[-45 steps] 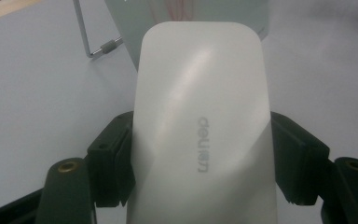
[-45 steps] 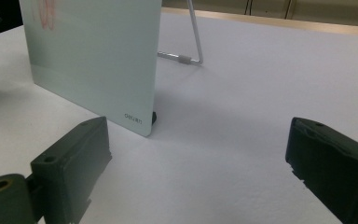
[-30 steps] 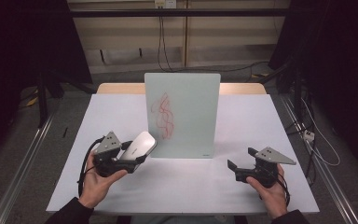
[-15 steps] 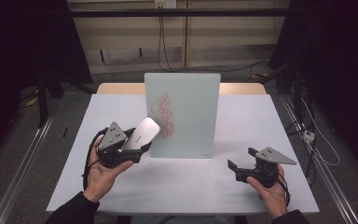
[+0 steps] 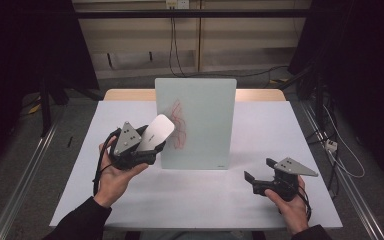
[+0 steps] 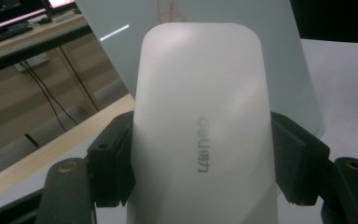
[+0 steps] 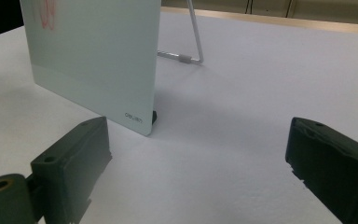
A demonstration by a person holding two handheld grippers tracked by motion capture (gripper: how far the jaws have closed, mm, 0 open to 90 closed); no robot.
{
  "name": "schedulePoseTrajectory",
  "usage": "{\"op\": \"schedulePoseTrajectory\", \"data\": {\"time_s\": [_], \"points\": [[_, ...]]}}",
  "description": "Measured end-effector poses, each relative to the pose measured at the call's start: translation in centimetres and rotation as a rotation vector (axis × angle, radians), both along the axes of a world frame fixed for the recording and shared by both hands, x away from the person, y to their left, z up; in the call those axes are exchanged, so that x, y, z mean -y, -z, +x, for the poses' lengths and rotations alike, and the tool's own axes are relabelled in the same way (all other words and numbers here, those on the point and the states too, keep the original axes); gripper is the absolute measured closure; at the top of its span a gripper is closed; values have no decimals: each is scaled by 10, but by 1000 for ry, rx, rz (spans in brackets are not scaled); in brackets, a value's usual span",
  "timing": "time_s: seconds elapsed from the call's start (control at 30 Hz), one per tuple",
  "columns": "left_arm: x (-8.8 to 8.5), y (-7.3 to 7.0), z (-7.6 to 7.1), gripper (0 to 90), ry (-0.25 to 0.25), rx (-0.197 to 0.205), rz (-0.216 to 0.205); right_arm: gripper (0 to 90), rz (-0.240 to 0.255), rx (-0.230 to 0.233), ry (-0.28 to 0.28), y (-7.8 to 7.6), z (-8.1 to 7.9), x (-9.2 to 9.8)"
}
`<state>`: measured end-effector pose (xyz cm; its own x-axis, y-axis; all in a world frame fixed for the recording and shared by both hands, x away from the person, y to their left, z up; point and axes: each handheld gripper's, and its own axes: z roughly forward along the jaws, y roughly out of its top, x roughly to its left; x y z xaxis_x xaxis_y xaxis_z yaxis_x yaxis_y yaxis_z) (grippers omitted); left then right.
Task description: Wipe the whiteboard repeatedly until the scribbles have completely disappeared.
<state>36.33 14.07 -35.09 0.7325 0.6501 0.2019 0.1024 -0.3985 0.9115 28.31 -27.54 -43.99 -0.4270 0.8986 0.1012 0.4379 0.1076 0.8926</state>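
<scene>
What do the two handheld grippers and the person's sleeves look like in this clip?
Both the left gripper and the right gripper are black, each topped with a grey three-cornered plate dotted with small marks. Their jaws are chunky black blocks with screw holes. A black cable trails from each. The person wears dark sleeves.

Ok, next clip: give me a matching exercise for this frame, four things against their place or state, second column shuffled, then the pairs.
Things:
1. white eraser
2. glass board
3. right gripper
4. red scribble

Places or states:
A. jaws open, nothing between them, low over the table
B. drawn on the board's left half in the high view
C. clamped between the left gripper's jaws
D. standing upright mid-table, propped by a wire stand behind

Pairs: 1-C, 2-D, 3-A, 4-B
</scene>
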Motion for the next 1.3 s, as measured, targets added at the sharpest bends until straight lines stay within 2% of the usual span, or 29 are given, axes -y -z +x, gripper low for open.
{"op": "schedulePoseTrajectory", "data": {"time_s": [0.23, 0.37, 0.4, 0.47, 0.5, 0.63, 0.7, 0.77, 0.83, 0.97, 1.07, 1.3], "points": [[12, -9, 5, 310, -9, 73, 10, 65, 14, -5, 2, 0, 0, 1], [21, -16, 13, 310, 10, 77, 12, 65, 13, -5, -3, 0, 0, 1], [23, -18, 14, 310, 10, 84, 21, 65, 13, -5, -4, 0, 0, 1], [27, -20, 17, 310, 11, 97, 12, 65, 15, -2, -4, 0, 0, 1], [31, -23, 18, 310, 10, 117, 20, 65, 15, -3, -4, 0, 0, 1], [34, -29, 21, 309, 14, 146, 22, 65, 14, -1, -6, 0, 0, 1], [35, -34, 23, 310, 1, 168, 38, 65, 15, -1, -5, 0, 0, 1], [35, -39, 27, 310, -4, 180, 29, 65, 17, -3, -5, 0, 0, 1], [37, -41, 30, 310, -8, 192, 48, 65, 14, -1, -7, 0, 0, 1], [41, -39, 36, 310, -7, 198, 70, 65, 13, -2, -10, 0, 0, 0], [43, -31, 39, 310, -11, 198, 78, 65, 25, -2, -14, 0, 0, 0], [49, -23, 39, 310, -14, 204, 111, 65, 17, -2, -22, 0, 0, -1]]}}
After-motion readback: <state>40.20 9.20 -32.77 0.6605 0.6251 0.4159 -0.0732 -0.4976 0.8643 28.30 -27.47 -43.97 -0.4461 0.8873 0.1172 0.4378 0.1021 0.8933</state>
